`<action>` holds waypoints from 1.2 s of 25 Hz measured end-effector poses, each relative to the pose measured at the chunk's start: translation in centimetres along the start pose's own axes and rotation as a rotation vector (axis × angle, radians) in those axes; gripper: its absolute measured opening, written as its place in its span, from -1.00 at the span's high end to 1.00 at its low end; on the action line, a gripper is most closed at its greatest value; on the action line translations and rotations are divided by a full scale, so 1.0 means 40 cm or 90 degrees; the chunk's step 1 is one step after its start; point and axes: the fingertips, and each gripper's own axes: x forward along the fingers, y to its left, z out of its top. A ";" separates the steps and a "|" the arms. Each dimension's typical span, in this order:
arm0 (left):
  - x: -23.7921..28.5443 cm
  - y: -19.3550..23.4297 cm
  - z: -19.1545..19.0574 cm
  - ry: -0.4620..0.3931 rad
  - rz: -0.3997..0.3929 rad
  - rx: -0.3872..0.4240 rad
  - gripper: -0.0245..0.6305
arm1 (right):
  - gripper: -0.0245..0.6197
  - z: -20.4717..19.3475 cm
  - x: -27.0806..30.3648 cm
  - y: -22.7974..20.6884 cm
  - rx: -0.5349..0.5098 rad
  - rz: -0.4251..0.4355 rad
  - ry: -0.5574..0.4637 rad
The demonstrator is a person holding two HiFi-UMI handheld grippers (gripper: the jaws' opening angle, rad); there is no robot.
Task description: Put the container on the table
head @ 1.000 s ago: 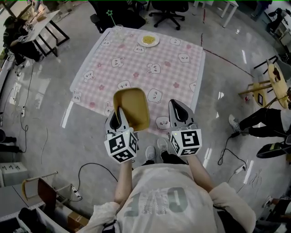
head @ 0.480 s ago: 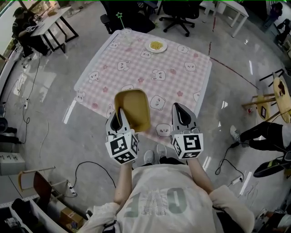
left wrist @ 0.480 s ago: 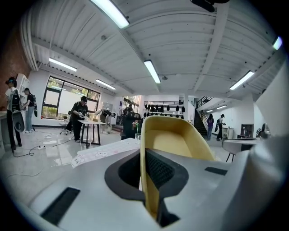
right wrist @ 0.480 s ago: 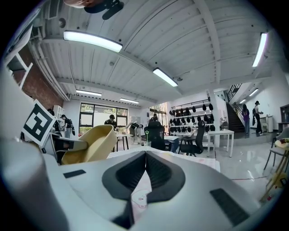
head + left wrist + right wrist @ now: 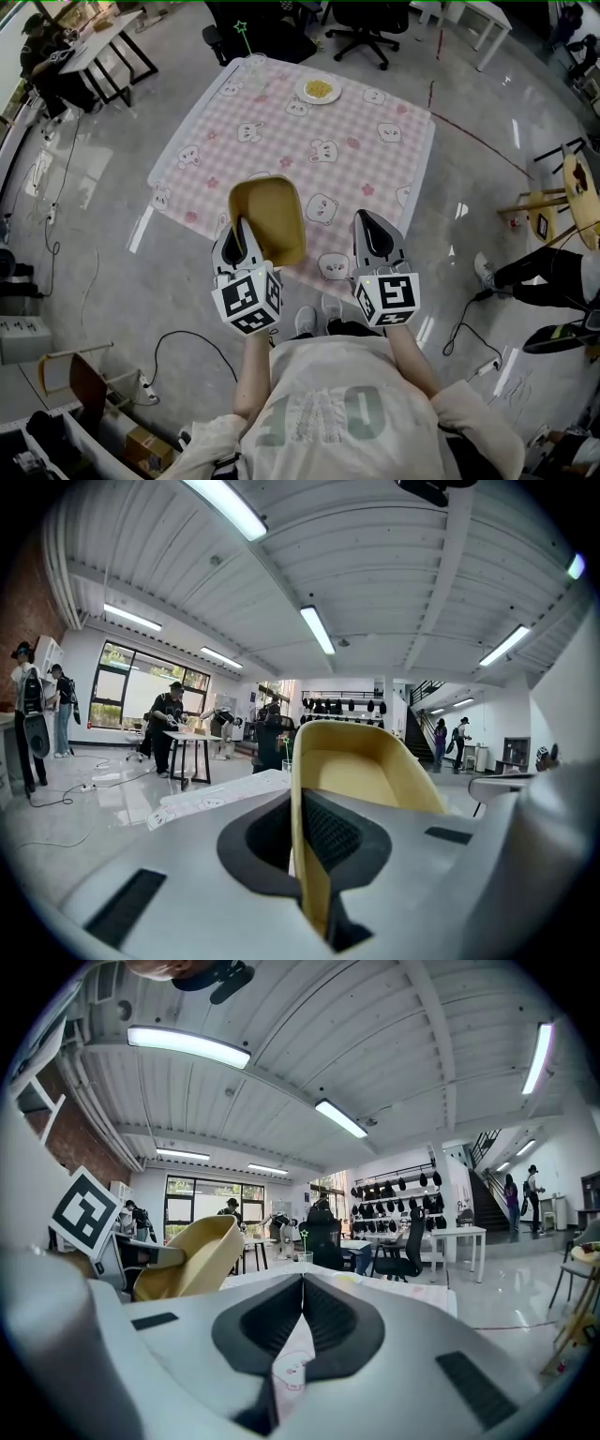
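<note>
A yellow-tan container (image 5: 267, 220) hangs over the near edge of the table (image 5: 309, 122), which wears a pink checked cloth with bunny prints. My left gripper (image 5: 242, 231) is shut on the container's near-left rim. In the left gripper view the container's wall (image 5: 361, 771) runs edge-on between the closed jaws of that gripper (image 5: 302, 850). My right gripper (image 5: 367, 223) is shut and empty, a hand's width to the right of the container. The right gripper view has the container (image 5: 183, 1260) at left, beyond this gripper's (image 5: 302, 1283) meeting jaws.
At the table's far side are a white plate of food (image 5: 319, 90) and a glass with a green star stick (image 5: 253, 64). Office chairs (image 5: 361, 23) stand behind. There is a desk (image 5: 94, 47) at the far left, floor cables (image 5: 187, 342), and a seated person's legs (image 5: 544, 262) at right.
The container stays clamped in my left gripper. Both grippers and the container have drifted slightly left over the table's near edge, and the head view has shifted a little.
</note>
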 end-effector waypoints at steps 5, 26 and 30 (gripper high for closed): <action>0.083 0.001 0.049 0.004 -0.014 -0.008 0.84 | 0.83 -0.008 -0.003 -0.010 0.008 -0.005 0.009; 0.511 0.019 -0.291 0.380 -0.070 -0.012 0.84 | 0.83 -0.082 -0.090 -0.073 0.043 -0.071 0.069; 0.530 0.011 -0.331 0.409 -0.073 0.003 0.84 | 0.83 -0.093 -0.093 -0.087 0.049 -0.082 0.075</action>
